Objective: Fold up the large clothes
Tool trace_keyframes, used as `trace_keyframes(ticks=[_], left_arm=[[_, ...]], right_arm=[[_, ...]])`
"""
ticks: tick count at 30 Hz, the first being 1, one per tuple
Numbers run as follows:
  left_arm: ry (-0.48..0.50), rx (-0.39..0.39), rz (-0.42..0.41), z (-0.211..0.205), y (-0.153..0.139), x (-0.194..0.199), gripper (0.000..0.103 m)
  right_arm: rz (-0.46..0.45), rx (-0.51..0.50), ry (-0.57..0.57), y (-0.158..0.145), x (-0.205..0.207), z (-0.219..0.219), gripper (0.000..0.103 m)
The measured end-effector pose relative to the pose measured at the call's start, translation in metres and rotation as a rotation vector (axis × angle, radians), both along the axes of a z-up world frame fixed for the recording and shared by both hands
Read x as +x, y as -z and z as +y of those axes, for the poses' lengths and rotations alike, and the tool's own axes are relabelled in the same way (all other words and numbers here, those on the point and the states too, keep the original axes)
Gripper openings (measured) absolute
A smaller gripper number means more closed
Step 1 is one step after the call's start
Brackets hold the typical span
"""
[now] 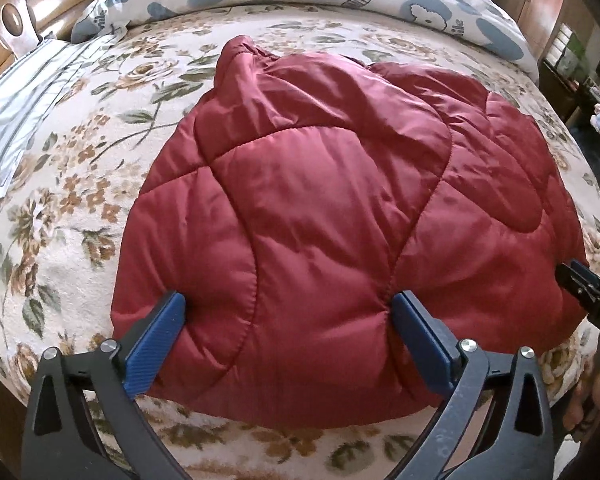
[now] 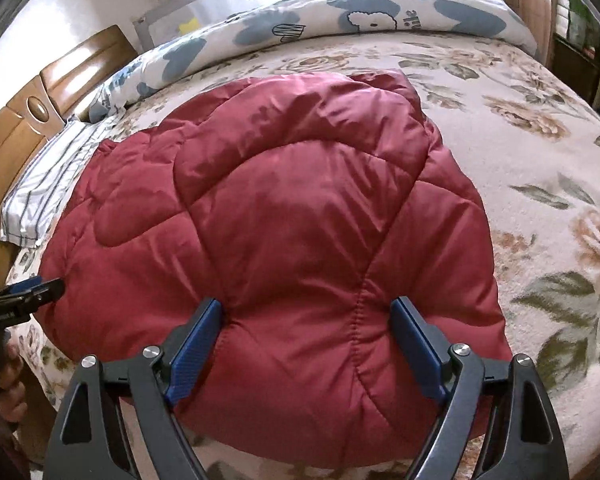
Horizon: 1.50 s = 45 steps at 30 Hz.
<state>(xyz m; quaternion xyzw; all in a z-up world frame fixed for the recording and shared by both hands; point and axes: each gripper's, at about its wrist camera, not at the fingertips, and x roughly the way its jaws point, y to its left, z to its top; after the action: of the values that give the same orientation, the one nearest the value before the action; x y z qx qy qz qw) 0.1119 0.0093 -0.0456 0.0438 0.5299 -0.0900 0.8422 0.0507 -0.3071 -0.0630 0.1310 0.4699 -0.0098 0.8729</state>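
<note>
Nearest you, the left hand-held gripper (image 1: 286, 300) stands wide with the near edge of the red quilted jacket (image 1: 340, 200) bulging between its blue pads, which dent the padding on both sides; it looks like a broad pinch on a thick fold, though how firm it is you cannot tell; the right hand-held gripper (image 2: 306, 304) sits the same way on the near edge, off to the left one's right. The jacket lies bunched ahead of both, on the floral bed (image 1: 80, 160). The fabric is slick and puffy, so a loose, wide hold could let it slide out when you lift; uneven pulling between hands would skew the fold. Beyond the jacket lie a striped pillow (image 2: 40, 196) and a blue-patterned duvet (image 2: 360, 12), which a long throw could catch.
</note>
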Motion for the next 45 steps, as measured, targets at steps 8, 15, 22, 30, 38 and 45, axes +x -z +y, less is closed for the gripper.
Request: trace_keyframes(ticks=[8,15,22,30,38,45], left_arm=[[-0.004,0.013,-0.012,-0.001,0.008,-0.001,0.103],[-0.004,0.017,-0.014,-0.002,0.009,0.0,0.103],[-0.002,0.023,-0.023,-0.003,0.011,0.0,0.103],[-0.011,0.039,-0.033,-0.007,0.016,0.002,0.103],[-0.014,0.018,-0.055,0.002,-0.004,-0.012,0.103],[0.006,-0.013,-0.064,0.01,-0.014,-0.04,0.103]], right_arm=[[-0.015,-0.054,0.014,-0.009,-0.004,0.008,0.086],[-0.098,-0.136,-0.052,-0.037,-0.009,0.039,0.083],[-0.037,-0.041,-0.018,0.003,0.0,0.015,0.086],[-0.037,-0.025,-0.001,0.005,0.0,0.012,0.086],[-0.038,-0.072,-0.032,-0.02,-0.014,0.022,0.085],[-0.039,-0.097,-0.111,-0.037,-0.038,0.042,0.087]])
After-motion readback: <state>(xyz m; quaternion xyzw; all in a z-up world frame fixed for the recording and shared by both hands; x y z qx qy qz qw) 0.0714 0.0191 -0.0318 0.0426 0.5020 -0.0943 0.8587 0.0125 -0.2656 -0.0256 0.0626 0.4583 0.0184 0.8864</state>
